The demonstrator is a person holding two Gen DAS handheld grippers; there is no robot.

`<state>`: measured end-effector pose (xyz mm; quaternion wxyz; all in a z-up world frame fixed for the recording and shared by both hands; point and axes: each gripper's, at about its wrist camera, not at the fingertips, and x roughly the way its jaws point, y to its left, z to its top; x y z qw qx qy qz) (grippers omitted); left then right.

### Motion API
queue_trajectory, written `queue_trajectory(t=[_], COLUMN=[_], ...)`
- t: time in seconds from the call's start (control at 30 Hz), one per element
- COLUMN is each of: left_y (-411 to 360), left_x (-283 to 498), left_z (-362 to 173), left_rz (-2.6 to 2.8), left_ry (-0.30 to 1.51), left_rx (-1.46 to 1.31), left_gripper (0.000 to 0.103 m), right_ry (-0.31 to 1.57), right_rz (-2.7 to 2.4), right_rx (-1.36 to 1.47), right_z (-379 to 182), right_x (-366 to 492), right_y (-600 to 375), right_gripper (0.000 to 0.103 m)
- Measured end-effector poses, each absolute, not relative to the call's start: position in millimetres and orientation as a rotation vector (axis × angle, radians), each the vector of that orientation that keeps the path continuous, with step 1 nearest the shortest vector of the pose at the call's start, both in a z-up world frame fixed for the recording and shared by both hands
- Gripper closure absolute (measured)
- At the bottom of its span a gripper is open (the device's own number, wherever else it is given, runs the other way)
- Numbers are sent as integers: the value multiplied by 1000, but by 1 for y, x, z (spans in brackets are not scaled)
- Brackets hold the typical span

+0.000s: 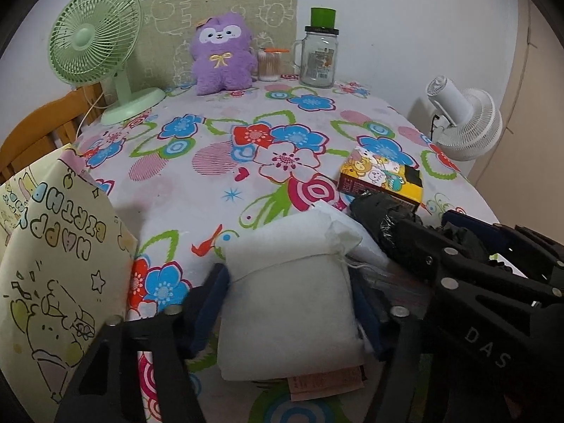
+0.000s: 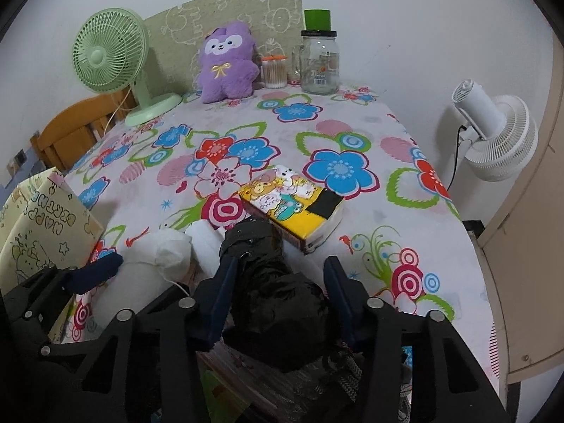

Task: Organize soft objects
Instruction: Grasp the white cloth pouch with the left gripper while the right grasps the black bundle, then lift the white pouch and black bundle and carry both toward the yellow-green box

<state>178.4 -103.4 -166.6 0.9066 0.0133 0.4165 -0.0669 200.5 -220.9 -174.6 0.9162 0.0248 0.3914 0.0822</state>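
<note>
Left wrist, white pouch (image 1: 287,313) between left tongs (image 1: 287,303)

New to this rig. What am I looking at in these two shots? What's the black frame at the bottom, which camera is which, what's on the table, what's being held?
No robot arm here: a person holds a two-finger gripper in each hand, and a fisheye camera on each looks forward along its fingers. The black frames at the bottom are those grippers.

The left wrist view shows the left gripper with its blue pads against both sides of a white soft pouch. The right wrist view shows the right gripper around a black plastic-wrapped bundle; its left pad touches, the right one seems to stand slightly off.

On the floral tablecloth: a cartoon-printed tissue pack, a purple plush toy, a green desk fan, a cotton swab container and a glass mug jar. A birthday gift bag stands at the left edge; a white fan sits beyond the table.
</note>
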Motion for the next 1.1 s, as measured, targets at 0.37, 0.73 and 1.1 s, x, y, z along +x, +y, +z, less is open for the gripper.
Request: queue_trajectory(t=[0.37, 0.73, 1.1], left_y=[-104, -102, -108], left_x=[174, 166, 149], left_z=[-161, -143, -118], left_rz=[-153, -150, -170], left_ry=[856, 832, 791], left_rx=[21, 0, 7], left_gripper=[63, 74, 75], right_ry=[767, 727, 689], right_rz=[173, 154, 142], right_rx=[20, 32, 59], right_z=[-163, -144, -123], right_x=[191, 177, 158], right_y=[-216, -222, -230], right_gripper=[65, 65, 65])
